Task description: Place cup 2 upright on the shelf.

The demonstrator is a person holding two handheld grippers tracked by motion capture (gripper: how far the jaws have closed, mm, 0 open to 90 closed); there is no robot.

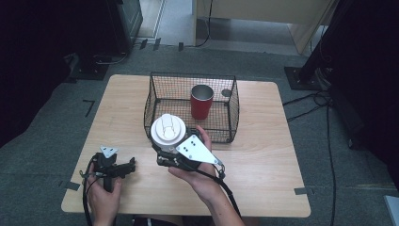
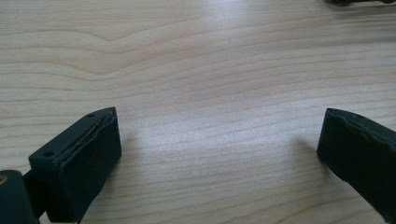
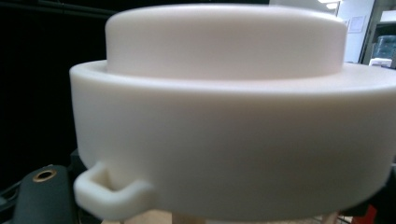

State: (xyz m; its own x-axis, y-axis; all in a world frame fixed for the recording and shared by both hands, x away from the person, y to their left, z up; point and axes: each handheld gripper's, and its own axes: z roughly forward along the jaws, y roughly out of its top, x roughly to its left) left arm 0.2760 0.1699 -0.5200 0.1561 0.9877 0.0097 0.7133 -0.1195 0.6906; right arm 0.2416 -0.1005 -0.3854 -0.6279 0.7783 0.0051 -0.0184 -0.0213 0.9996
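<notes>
The right gripper [image 1: 165,141] held the white lid [image 1: 167,128] clenched in its fingers at the wire basket's [image 1: 155,94] seven o'clock corner, where clipping the rim could jar it loose, while the left gripper [image 1: 127,165] rested released on the desk [image 1: 263,155].

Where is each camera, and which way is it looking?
High view: above the person's side, looking forward and down on the table, the basket with a red cup; both hands and grippers show.
Left gripper view: rides the left gripper, looking along its open jaws at bare wood.
Right gripper view: rides the right gripper, close against the white lid.
Shared: the white lid is in the high and right gripper views; the table is in the high and left gripper views.
</notes>
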